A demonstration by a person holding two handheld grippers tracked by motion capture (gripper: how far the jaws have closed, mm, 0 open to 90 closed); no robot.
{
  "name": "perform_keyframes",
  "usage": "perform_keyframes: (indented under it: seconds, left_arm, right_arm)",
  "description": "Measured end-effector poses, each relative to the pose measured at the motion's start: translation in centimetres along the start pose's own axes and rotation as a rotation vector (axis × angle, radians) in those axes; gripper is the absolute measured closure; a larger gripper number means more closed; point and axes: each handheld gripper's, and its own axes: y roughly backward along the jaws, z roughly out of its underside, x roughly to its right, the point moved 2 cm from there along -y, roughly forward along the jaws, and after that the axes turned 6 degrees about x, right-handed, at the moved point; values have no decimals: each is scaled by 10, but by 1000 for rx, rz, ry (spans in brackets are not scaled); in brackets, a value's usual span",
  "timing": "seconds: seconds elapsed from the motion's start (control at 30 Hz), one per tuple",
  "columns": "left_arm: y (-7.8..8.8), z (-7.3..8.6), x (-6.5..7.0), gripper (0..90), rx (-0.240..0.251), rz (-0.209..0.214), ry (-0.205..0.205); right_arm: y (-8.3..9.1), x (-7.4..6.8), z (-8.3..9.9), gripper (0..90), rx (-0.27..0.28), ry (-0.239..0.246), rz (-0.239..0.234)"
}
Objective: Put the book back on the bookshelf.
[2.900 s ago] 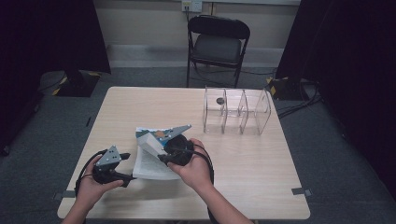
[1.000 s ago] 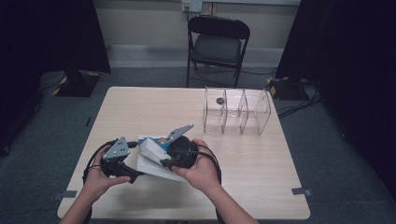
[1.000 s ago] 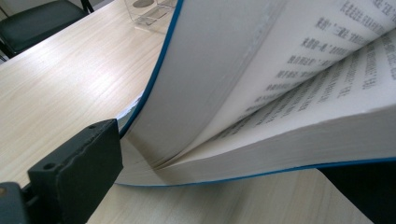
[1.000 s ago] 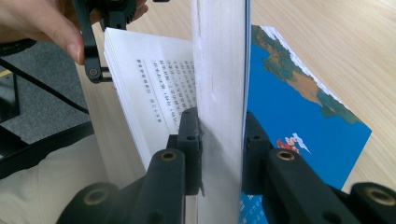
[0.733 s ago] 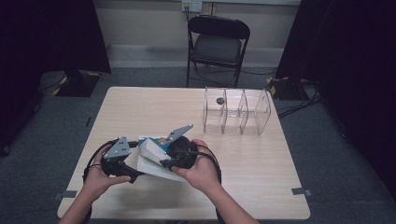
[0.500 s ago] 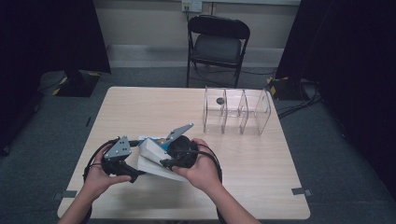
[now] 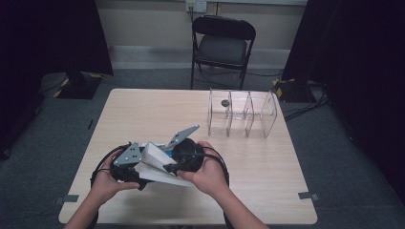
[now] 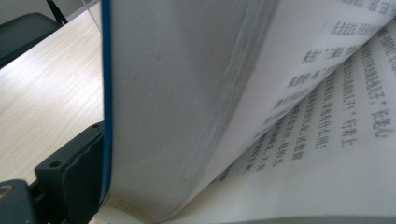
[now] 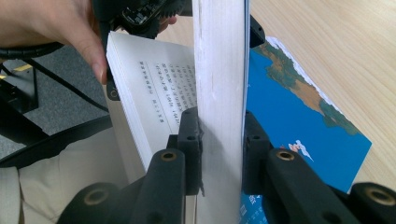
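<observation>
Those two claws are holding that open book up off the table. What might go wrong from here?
The right claw pinches a thick wad of pages of the book between its pads; a pull sideways might crease or tear them. The left claw grips the other half, so if the hands drift apart, the spine may strain. If either grip slackens, the book would likely drop onto the table.

Both your forearms come in over the near edge of the desk, left of its middle, with the hands close together. Your right tongs are clamped on a thick block of pages of the book, one black jaw on each side. Your left tongs point toward the right hand, and one jaw lies against the book's cover.
</observation>
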Motion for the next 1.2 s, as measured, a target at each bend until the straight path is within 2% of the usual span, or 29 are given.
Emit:
perform_keyframes:
  seconds: [0.07, 0.13, 0.23, 0.33, 0.47, 0.5, 0.63, 0.73, 0.8, 0.87, 0.93, 0.97, 1.03, 1.07, 1.1, 1.2]
  left_arm:
    - [0, 1, -1, 53, -12, -7, -21]
    - [0, 2, -3, 55, -4, -1, -7]
    - [-1, 3, -4, 37, 7, -6, -12]
    - [-3, 6, -6, 0, 30, -5, 13]
    - [-3, 5, -4, 20, 41, 1, -7]
    - [-2, 4, -2, 40, 46, 6, -25]
    - [0, -2, 1, 118, 45, 38, -46]
    - [0, -5, 2, 239, 21, 68, -68]
    - [-2, -5, 3, 303, 37, 87, -83]
    - [-1, -4, 3, 337, 38, 99, -78]
    - [0, -5, 2, 369, 31, 107, -115]
    - [0, -5, 2, 378, 41, 108, -115]
    - [1, -7, 3, 408, 44, 107, -122]
    - [1, -9, 2, 434, 43, 108, -146]
    - [1, -10, 2, 460, 47, 116, -147]
    - [1, -16, 1, 500, 58, 115, -141]
  right_arm:
    - [0, 0, 0, 752, 0, 3, 0]
    - [0, 1, -1, 752, 6, -1, -3]
    - [0, 2, -2, 752, 11, -6, -2]
    - [1, 4, -2, 752, 15, -6, -6]
    - [2, 5, -2, 752, 14, -6, -16]
    - [2, 6, -2, 752, 9, -9, -20]
    - [6, 6, -4, 752, -1, 0, -26]
    - [7, 5, -5, 750, -14, 0, -33]
    - [7, 6, -4, 749, -10, 16, -34]
    - [7, 5, -4, 748, -5, 24, -32]
    - [7, 5, -4, 747, -12, 29, -42]
    - [7, 5, -4, 745, -11, 28, -42]
    - [8, 4, -5, 732, 3, 31, -38]
    - [8, 4, -6, 714, 26, 18, -43]
    - [11, 5, -8, 702, 47, 0, -52]
    - [15, 7, -10, 658, 74, -17, -30]
